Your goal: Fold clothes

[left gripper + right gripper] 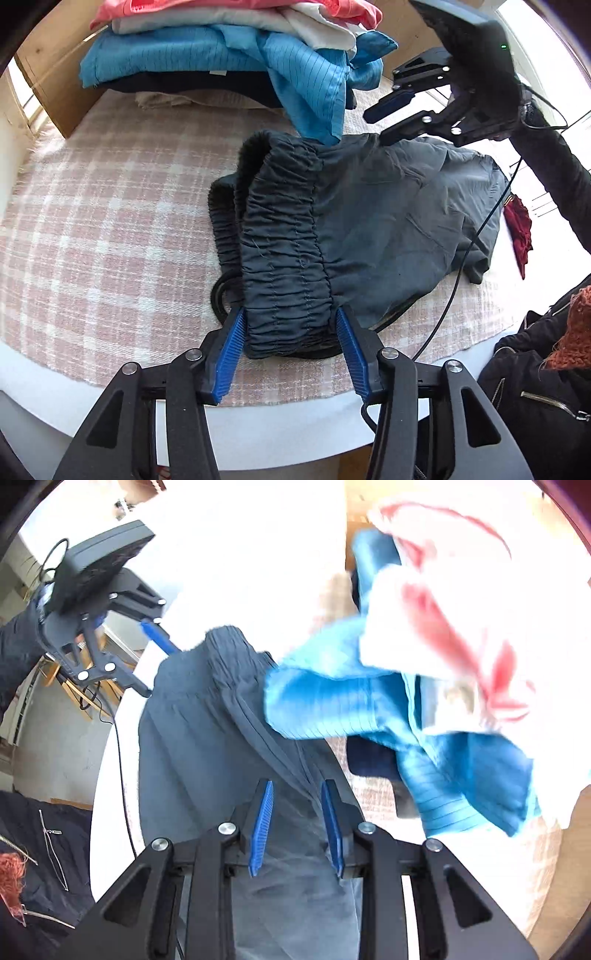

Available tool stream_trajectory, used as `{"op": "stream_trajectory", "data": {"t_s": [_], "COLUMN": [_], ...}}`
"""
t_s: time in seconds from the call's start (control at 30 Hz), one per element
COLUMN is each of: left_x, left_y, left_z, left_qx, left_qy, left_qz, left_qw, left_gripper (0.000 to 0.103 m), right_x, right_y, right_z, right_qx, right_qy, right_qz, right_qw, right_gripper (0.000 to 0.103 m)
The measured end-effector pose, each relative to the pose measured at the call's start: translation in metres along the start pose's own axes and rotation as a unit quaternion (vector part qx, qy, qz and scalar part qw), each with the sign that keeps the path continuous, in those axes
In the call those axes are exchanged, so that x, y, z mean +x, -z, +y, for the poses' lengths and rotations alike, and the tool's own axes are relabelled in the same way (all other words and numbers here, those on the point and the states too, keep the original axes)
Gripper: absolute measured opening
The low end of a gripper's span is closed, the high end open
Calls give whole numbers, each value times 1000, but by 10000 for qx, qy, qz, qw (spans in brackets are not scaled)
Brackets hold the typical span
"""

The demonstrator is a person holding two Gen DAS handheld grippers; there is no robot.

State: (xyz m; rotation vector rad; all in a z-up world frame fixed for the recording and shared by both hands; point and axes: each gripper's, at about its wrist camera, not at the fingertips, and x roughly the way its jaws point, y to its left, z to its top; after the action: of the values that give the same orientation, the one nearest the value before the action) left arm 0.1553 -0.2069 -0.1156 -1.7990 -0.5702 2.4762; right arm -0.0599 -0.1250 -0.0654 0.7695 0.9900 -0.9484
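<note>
dark grey trousers (369, 221) lie folded on the pink-and-white checked cloth (92, 240) over the white table (258, 432), gathered elastic waistband (284, 240) toward the left gripper (290, 325). fabric wrinkled, lining visible at the open waist. no containers in view; only a stack of folded clothes (207, 48) behind the trousers: coral on top, white, blue striped, dark at the bottom, with a blue sleeve (314, 99) drooping onto the trousers' far edge. left gripper angled down, jaws partly spread, straddling the waistband end; cannot tell if the pads press it. right gripper (297, 794) also angled down over the trouser fabric, blue pads apart, a ridge of cloth between them, not clamped. dark sleeve (554, 177) holds the right gripper; black jacket (535, 387) at table edge.
</note>
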Motion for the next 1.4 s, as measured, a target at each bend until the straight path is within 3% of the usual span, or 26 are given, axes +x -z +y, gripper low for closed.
{"op": "stream_trajectory", "data": {"t_s": [0.13, 0.2, 0.27, 0.37, 0.47, 0.5, 0.57, 0.7, 0.8, 0.87, 0.97, 1.03, 1.1, 1.2, 1.23, 1.3, 1.4], "left_x": [-25, -33, -30, -7, 22, 28, 44, 99, 132, 118, 93, 75, 70, 94, 110, 133, 147], "left_y": [-7, -21, -37, -63, -88, -96, -110, -143, -152, -156, -158, -154, -154, -162, -166, -175, -195], "left_z": [-1, -11, -27, -52, -73, -84, -115, -155, -146, -139, -135, -144, -165, -193, -200, -195, -172], "left_qx": [28, 149, 483, 949, 1023, 1164, 1784, 2248, 2355, 2195, 1879, 1902, 2120, 2390, 2434, 2429, 1939], "left_qy": [-370, -290, 9, 434, 526, 539, 232, 206, -242, -210, -381, -382, -98, 656, 677, 227, -631], "left_qz": [-214, -427, -511, -369, -106, -92, -26, 371, 834, 617, 430, 232, 162, 417, 533, 678, 643], "left_qw": [9991, 9986, 9975, 9939, 9933, 9917, 9837, 9735, 9680, 9734, 9805, 9807, 9771, 9679, 9661, 9674, 9769], "left_gripper": [48, 48, 48, 48, 46, 46, 48, 48, 46, 47, 47, 48, 49, 52, 52, 52, 54], "right_x": [-42, -70, -90, -100, -104, -102, -87, -53, -33, -35, -53, -57, -53, -35, -31, -25, -29], "right_y": [22, 47, 84, 150, 230, 257, 302, 348, 353, 352, 350, 349, 340, 321, 314, 307, 305], "right_z": [-15, -32, -47, -55, -58, -59, -57, -44, -19, -4, -11, -32, -55, -89, -98, -112, -124], "right_qx": [604, 1135, 1771, 2503, 3298, 3568, 4102, 4512, 4262, 3980, 3906, 4036, 4095, 4117, 4112, 4149, 4279], "right_qy": [141, 96, 38, 393, 607, 609, 553, 341, 91, -56, 133, 160, 350, 369, 457, 688, 748], "right_qz": [-422, -738, -973, -868, -853, -890, -798, -671, -258, -143, -442, -751, -934, -1010, -978, -894, -1005], "right_qw": [9972, 9907, 9794, 9635, 9382, 9279, 9068, 8892, 9042, 9172, 9194, 9117, 9069, 9049, 9051, 9029, 8951], "right_gripper": [27, 27, 27, 27, 23, 16, 15, 15, 15, 15, 15, 15, 15, 15, 15, 10, 12]}}
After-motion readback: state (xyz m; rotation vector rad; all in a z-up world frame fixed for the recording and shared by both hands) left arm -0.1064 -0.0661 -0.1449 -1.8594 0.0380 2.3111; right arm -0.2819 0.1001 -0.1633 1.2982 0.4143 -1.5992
